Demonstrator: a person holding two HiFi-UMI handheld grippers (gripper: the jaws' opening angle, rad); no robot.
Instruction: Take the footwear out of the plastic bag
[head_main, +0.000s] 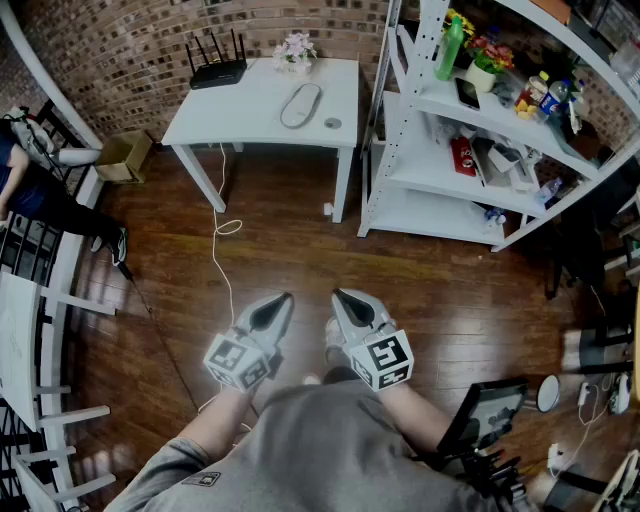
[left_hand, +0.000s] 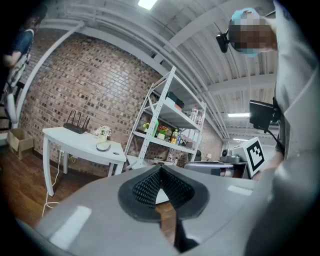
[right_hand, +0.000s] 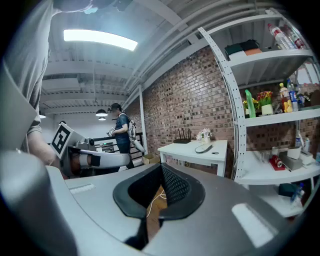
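Note:
No plastic bag or footwear shows in any view. In the head view my left gripper (head_main: 286, 297) and right gripper (head_main: 336, 293) are held side by side close to my body, above the wooden floor, tips pointing away from me. Both pairs of jaws are shut with nothing between them. The left gripper view looks along the closed left gripper (left_hand: 160, 168) toward the room, with the right gripper's marker cube (left_hand: 255, 154) beside it. In the right gripper view the closed right gripper (right_hand: 161, 165) points at the table.
A white table (head_main: 250, 125) stands ahead, with a black router (head_main: 217, 70), a small flower pot (head_main: 295, 52) and an oval grey thing (head_main: 300, 103). A white shelf unit (head_main: 440, 170) full of items rises at the right. A white cable (head_main: 226, 250) trails across the floor. A person (head_main: 45, 195) is at the left.

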